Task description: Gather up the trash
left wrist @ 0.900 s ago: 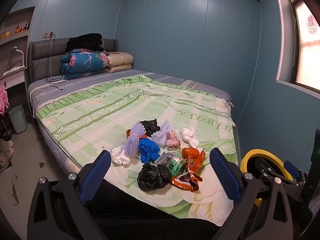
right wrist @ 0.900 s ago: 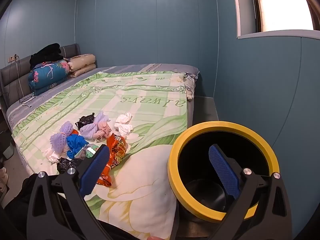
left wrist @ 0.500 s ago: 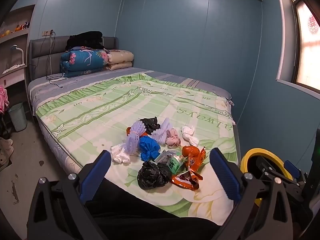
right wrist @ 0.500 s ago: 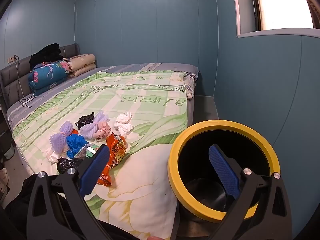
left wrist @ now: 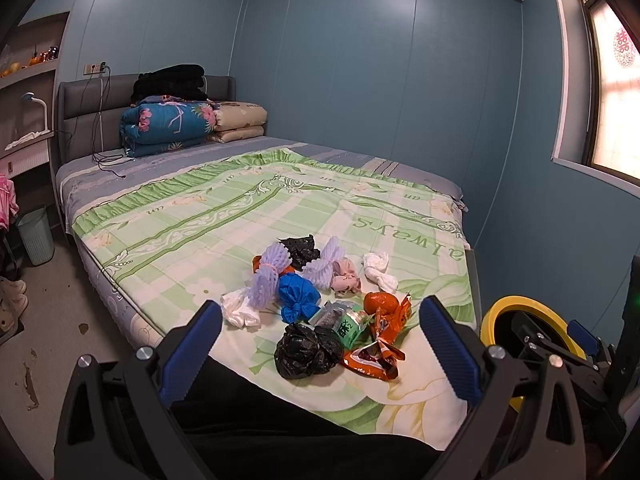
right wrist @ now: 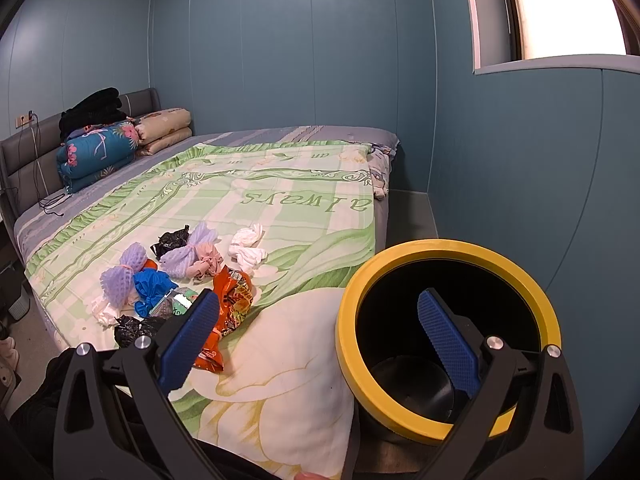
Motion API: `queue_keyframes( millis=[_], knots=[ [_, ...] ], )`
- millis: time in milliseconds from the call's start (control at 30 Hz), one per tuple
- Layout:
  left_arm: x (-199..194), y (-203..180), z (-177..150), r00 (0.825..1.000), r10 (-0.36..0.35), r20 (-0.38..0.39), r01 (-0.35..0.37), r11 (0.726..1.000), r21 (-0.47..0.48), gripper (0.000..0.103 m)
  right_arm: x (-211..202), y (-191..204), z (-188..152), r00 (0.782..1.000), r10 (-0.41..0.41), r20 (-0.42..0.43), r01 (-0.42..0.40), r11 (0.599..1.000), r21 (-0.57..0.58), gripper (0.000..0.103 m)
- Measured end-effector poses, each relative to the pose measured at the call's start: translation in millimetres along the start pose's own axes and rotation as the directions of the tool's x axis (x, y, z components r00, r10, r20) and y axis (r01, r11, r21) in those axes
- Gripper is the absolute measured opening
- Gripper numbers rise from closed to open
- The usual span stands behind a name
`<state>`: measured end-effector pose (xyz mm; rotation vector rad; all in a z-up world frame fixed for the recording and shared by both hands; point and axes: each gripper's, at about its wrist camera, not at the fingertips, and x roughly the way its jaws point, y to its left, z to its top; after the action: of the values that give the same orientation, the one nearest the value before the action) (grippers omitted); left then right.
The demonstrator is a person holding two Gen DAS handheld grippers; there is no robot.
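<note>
Trash point(left wrist: 320, 304) lay in a loose heap on the near part of the bed point(left wrist: 224, 216), close to its foot edge, and nothing had been picked up yet, so the task seemed to be at its very beginning. The left gripper point(left wrist: 318, 344) hung above the near edge with its jaws spread wide and empty, and the black crumpled bag point(left wrist: 306, 350) was the piece nearest to it. The right gripper point(right wrist: 318, 336) was also spread wide and held nothing; it pointed more toward the yellow-rimmed bin point(right wrist: 446, 340), which stood on the floor just beside the foot corner of the bed. The next move probably called for lowering one gripper onto a single piece and closing on it, then carrying it over the yellow rim. The orange snack wrapper point(left wrist: 378, 344), the blue bag point(left wrist: 298, 298) and the white tissues point(left wrist: 378, 266) touched or overlapped their neighbours, so taking only one could be difficult. The bed had a soft green and white cover, folded quilts point(left wrist: 168, 124) lay at the headboard, and the walls were blue.
</note>
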<state>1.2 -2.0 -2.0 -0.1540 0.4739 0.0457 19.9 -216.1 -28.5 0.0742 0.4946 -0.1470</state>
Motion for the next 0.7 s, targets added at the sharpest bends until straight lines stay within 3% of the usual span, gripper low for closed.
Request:
queue_keyframes(
  millis=[700],
  knots=[
    [-1.3, -0.5, -0.6, 1.000, -0.003, -0.003, 0.003, 1.000, 0.000, 0.095, 3.6, -0.8, 1.5, 1.000, 0.001, -0.015, -0.001, 1.000, 0.003, 0.095]
  ],
)
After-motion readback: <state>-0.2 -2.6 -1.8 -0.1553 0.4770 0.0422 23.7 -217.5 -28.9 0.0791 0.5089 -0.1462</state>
